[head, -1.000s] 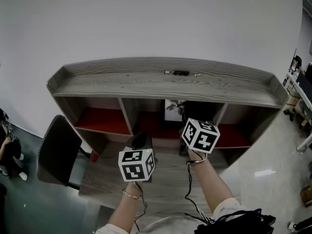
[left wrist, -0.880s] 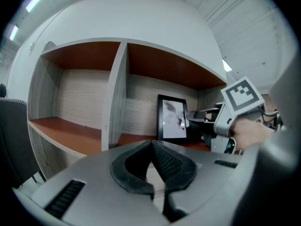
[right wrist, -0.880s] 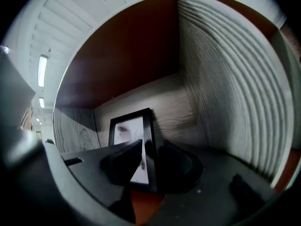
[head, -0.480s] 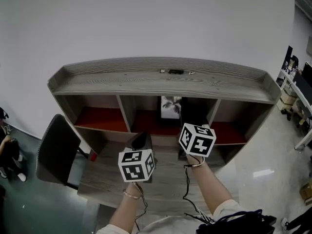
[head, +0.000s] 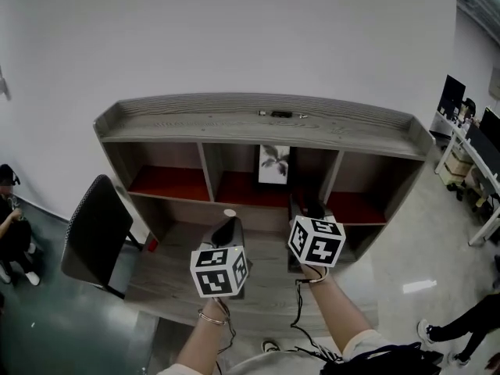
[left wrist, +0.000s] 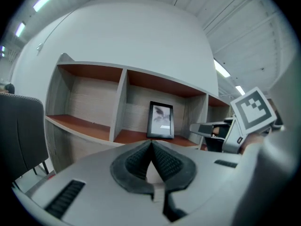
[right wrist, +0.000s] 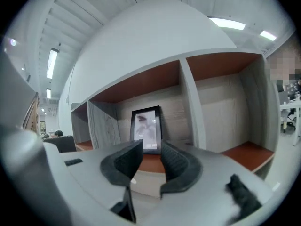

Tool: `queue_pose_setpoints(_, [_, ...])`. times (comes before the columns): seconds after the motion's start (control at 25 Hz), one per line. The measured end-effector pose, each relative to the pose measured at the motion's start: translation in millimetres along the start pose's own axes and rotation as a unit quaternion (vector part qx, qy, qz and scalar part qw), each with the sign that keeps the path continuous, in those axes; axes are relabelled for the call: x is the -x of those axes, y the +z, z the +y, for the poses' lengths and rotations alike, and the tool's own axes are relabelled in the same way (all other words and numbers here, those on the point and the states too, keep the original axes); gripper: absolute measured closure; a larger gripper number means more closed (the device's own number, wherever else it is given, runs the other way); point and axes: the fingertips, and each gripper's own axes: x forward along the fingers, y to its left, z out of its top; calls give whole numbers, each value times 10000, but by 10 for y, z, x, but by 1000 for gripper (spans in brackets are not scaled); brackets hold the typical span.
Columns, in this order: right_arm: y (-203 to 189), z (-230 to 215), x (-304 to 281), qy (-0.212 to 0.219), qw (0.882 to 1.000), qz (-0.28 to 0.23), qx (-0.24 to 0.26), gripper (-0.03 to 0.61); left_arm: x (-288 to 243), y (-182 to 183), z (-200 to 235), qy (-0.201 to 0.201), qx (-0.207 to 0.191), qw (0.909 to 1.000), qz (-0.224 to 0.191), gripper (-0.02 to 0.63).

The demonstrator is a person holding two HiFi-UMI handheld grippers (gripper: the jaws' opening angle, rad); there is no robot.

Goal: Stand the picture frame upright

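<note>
Frame [head: 274, 165] stands upright at upper centre; a nudge from the narrowly parted, empty right tool [right wrist: 151, 147] or closed left tool [left wrist: 151, 145] might topple it

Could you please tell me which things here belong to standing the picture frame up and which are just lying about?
Job: picture frame, upright in the shelf, middle compartment; left gripper, fingers shut, empty; right gripper, fingers apart, empty.
Lying about: black chair; small dark item on the shelf top; small white thing on the desk.

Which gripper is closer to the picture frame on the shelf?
Right. The right gripper is just before the picture frame, slightly rightward; the left gripper is farther back, leftward.
</note>
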Motion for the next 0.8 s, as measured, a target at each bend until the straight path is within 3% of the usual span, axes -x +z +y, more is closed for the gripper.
queue_pose_setpoints(0.48, [-477, 172, 921, 96, 9998, 143, 93, 516, 731, -554, -162, -2, 223, 9993, 306, 610])
queue_pose_setpoints(0.8, [-634, 298, 1286, 256, 9988, 310, 264, 538, 1020, -661, -202, 92, 310, 9989, 350, 610])
